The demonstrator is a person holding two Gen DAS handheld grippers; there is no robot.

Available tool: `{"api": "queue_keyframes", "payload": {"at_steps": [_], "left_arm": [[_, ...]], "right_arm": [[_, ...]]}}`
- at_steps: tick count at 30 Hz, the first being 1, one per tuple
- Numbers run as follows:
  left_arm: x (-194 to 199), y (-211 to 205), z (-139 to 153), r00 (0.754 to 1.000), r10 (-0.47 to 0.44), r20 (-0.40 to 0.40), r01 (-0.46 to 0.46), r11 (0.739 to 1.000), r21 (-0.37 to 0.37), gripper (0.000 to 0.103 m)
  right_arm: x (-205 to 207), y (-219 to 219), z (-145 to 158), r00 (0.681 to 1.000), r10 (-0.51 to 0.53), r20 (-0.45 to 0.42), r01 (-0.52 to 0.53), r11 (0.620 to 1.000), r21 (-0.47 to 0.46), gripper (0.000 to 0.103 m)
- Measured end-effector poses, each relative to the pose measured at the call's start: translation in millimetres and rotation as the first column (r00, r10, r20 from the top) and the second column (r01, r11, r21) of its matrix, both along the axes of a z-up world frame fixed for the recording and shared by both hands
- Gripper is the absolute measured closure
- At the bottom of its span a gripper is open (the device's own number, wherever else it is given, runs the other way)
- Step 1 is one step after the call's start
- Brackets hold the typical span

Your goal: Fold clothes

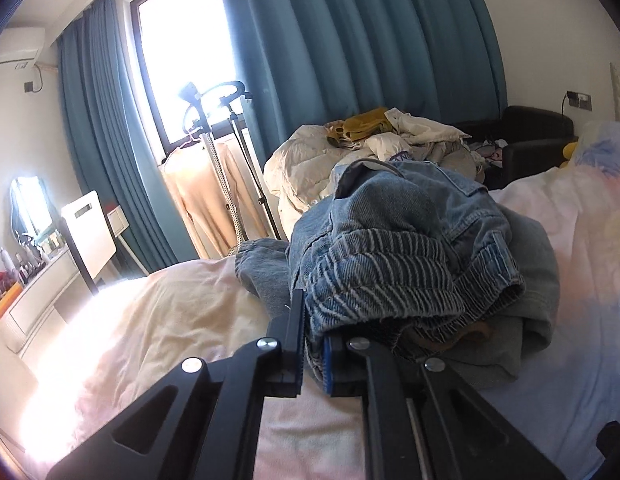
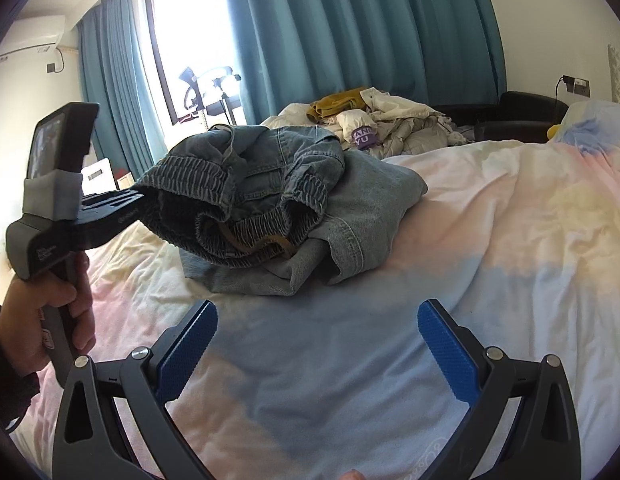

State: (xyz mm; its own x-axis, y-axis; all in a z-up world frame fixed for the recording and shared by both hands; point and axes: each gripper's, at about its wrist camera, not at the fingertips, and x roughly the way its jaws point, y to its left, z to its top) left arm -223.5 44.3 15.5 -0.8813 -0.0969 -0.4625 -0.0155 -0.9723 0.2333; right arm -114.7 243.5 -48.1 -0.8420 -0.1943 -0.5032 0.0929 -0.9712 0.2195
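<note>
Blue denim jeans [image 2: 285, 200] lie partly folded in a heap on the pastel bedsheet [image 2: 510, 240]. My left gripper [image 1: 312, 344] is shut on the jeans' elastic waistband [image 1: 382, 280] and lifts it above the folded legs. In the right wrist view the left gripper's body [image 2: 69, 216] comes in from the left, held by a hand. My right gripper [image 2: 318, 344] is open and empty, hovering over the sheet in front of the jeans, apart from them.
A pile of unfolded clothes [image 2: 374, 124] with a mustard garment [image 2: 334, 106] lies at the bed's far end. A black sofa [image 2: 522, 114], teal curtains [image 2: 350, 28], a garment steamer stand [image 1: 213, 152] and a dresser [image 1: 33, 296] stand beyond.
</note>
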Motion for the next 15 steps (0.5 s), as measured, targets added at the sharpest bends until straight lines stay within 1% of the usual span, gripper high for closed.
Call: {"api": "queue_keyframes", "payload": {"at_steps": [4, 6, 9, 11, 13, 15], "left_arm": [[39, -20, 24, 1.000, 0.014, 0.006, -0.014, 0.997, 0.080, 0.096], [60, -29, 35, 1.000, 0.021, 0.005, -0.021, 0.993, 0.116, 0.096], [95, -42, 42, 0.999, 0.038, 0.004, -0.038, 0.984, 0.174, 0.096], [118, -50, 40, 0.999, 0.049, 0.008, -0.050, 0.979, 0.199, 0.096], [139, -59, 32, 0.998, 0.067, 0.019, -0.070, 0.971, 0.230, 0.096], [150, -70, 17, 0.995, 0.089, 0.047, -0.099, 0.958, 0.270, 0.096]], "right_arm": [[7, -3, 9, 1.000, 0.012, -0.026, -0.012, 1.000, 0.013, 0.001], [12, -3, 11, 1.000, 0.018, -0.022, -0.018, 1.000, 0.017, 0.001], [19, -4, 13, 0.999, 0.028, -0.016, -0.027, 0.999, 0.023, 0.001], [23, -4, 14, 0.999, 0.034, -0.012, -0.034, 0.999, 0.027, 0.001], [28, -4, 15, 0.999, 0.040, -0.008, -0.040, 0.999, 0.031, 0.001], [33, -5, 17, 0.999, 0.046, -0.004, -0.046, 0.998, 0.035, 0.002]]}}
